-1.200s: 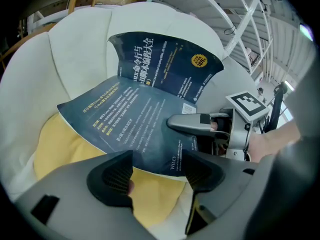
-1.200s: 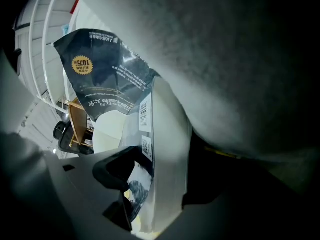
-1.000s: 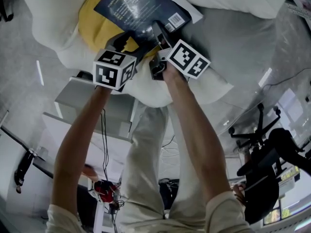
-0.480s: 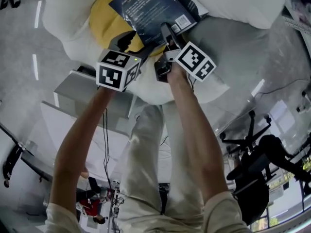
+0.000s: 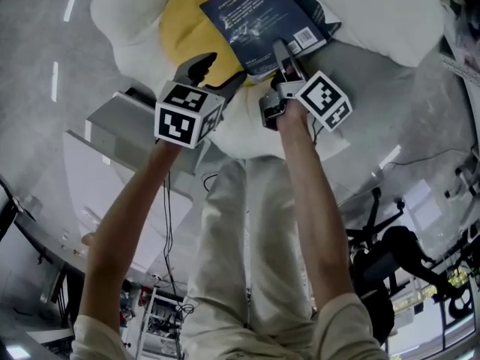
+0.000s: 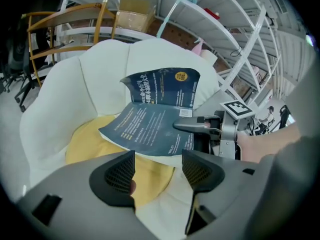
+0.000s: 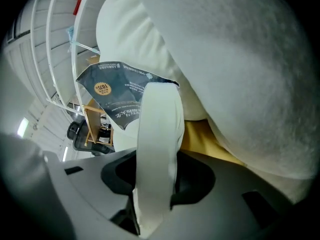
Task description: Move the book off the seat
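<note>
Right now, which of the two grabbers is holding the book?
The right gripper: its jaws have just been closing and now pinch the book by its pages. The left gripper has its jaws apart, with nothing between them.

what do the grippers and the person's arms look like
The left gripper and right gripper are grey with dark fingers, and each carries a white cube of black square markers. The arms are bare below short pale sleeves.

Your book [image 5: 259, 21] shows a lightly glossy dark paper cover and matt white page edges. The seat [image 6: 60, 99] is soft white cloth with a yellow fabric cushion [image 6: 90, 139]. Your left gripper [image 6: 157, 171] is smooth matt grey plastic, its pads [image 6: 120, 174] black and finely meshed.
</note>
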